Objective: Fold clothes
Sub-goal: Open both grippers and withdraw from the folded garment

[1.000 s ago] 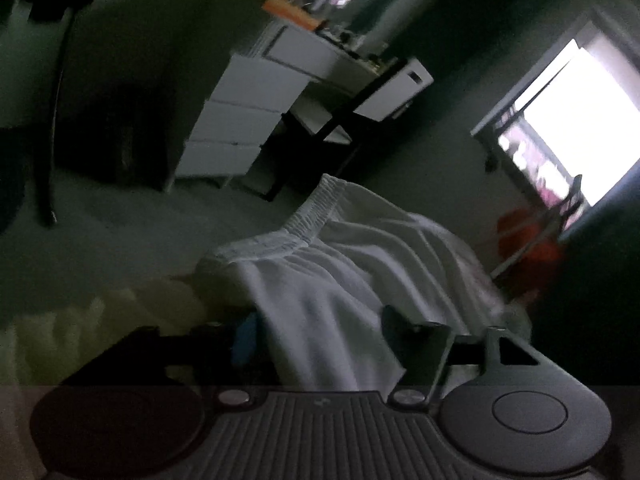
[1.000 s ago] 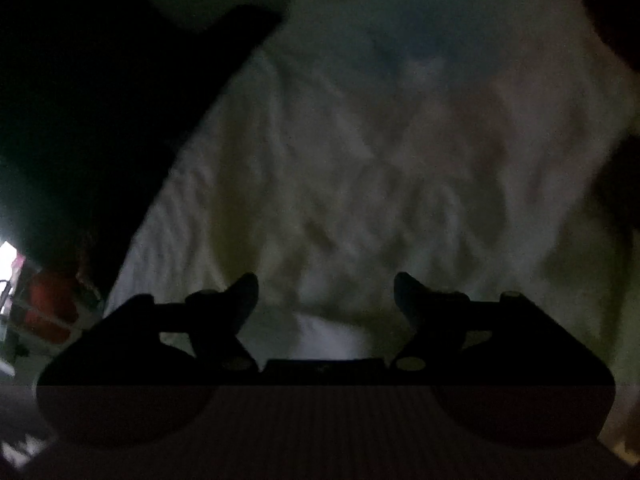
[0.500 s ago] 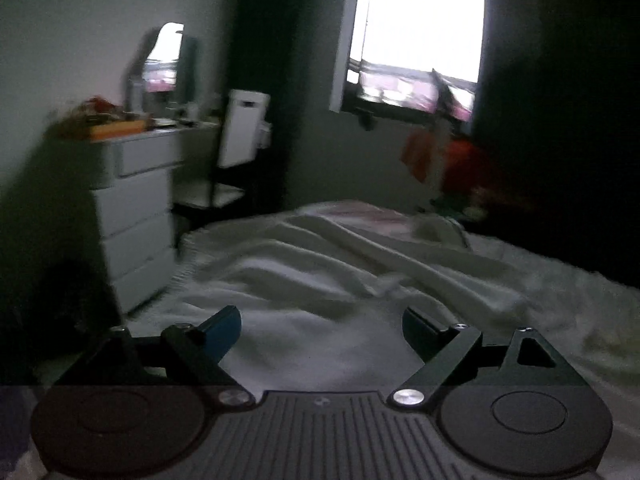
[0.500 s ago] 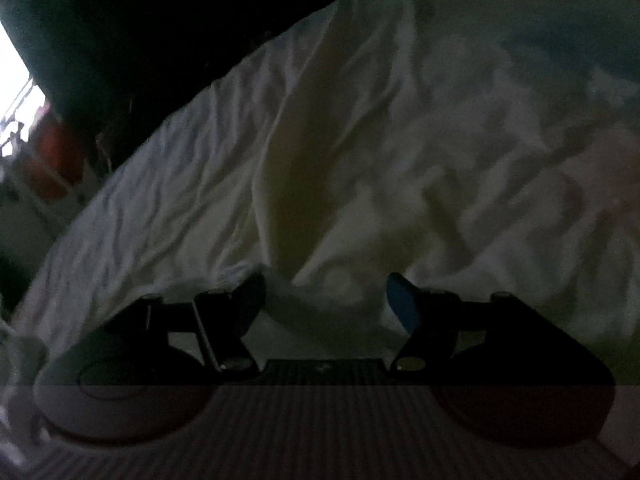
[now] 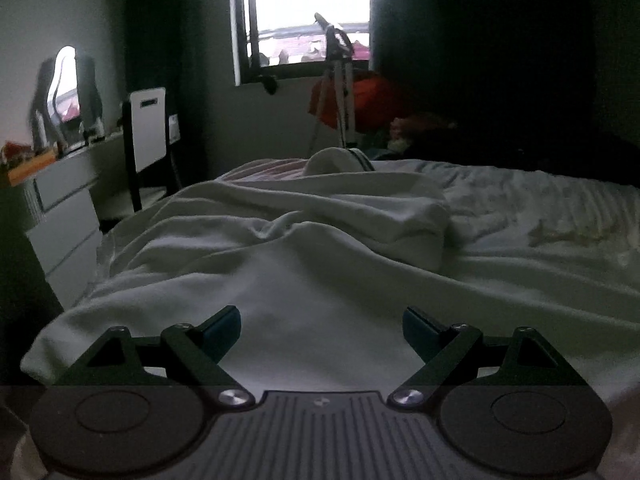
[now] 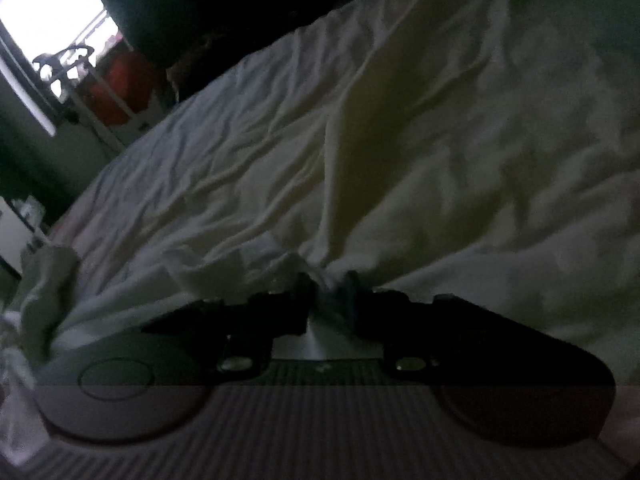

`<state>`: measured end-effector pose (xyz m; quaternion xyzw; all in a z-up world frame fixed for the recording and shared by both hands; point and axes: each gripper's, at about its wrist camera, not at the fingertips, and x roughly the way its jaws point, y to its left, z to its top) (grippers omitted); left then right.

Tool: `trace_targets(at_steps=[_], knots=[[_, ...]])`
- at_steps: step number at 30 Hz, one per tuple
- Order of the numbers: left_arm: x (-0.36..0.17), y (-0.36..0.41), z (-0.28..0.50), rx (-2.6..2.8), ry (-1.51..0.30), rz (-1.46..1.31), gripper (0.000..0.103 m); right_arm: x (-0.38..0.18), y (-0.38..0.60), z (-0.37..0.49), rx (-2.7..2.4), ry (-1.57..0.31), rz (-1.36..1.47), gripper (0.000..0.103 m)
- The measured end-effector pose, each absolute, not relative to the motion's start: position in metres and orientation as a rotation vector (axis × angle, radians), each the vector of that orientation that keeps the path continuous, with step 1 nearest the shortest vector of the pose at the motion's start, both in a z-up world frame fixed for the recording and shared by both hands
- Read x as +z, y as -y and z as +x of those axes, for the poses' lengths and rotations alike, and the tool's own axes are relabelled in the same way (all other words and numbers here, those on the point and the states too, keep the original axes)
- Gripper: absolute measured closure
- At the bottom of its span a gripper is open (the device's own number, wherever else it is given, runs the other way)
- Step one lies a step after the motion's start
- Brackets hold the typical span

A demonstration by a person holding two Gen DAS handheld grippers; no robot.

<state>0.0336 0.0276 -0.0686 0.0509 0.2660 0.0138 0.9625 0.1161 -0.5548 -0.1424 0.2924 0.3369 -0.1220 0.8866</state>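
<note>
Left wrist view: left gripper [image 5: 321, 330] spread wide, nothing clamped, low over white garment [image 5: 280, 264] spread ahead and beneath the fingers on the bed [image 5: 540, 216]. Rolled cloth [image 5: 340, 162] farther ahead; window [image 5: 312, 12] beyond.

Right wrist view: right gripper [image 6: 329, 292] closing, pinching a bunched fold of cloth [image 6: 322, 280] between the pads. Sheet [image 6: 400, 152] rumpled ahead; window [image 6: 44, 20] far upper left.
</note>
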Motion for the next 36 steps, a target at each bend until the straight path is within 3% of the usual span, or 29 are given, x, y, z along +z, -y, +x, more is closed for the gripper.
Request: trace_targets(at_steps=[5,9,17,29,31,33,36], knots=[[-0.067,-0.03,0.032,0.031,-0.529,0.106,0.013,-0.129,0.565,0.103,-0.397,-0.596,0.62,0.095],[-0.066,-0.034,0.033,0.03,-0.53,0.089,0.013,-0.13,0.571,0.097,-0.485,-0.592,0.599,0.097],[-0.065,-0.035,0.034,0.023,-0.52,0.095,0.013,-0.137,0.579,0.086,-0.582,-0.616,0.59,0.095],[-0.069,-0.029,0.031,-0.007,-0.497,0.133,0.01,-0.054,0.463,0.076,-0.294,-0.477,0.451,0.093],[-0.071,-0.023,0.035,-0.03,-0.495,0.154,0.009,-0.045,0.439,0.073,-0.212,-0.459,0.457,0.076],[-0.073,-0.013,0.043,-0.049,-0.502,0.19,0.009,-0.042,0.418,0.068,-0.14,-0.415,0.478,0.01],[-0.075,0.002,0.067,-0.061,-0.513,0.243,0.007,-0.042,0.398,0.065,-0.072,-0.388,0.503,0.006]])
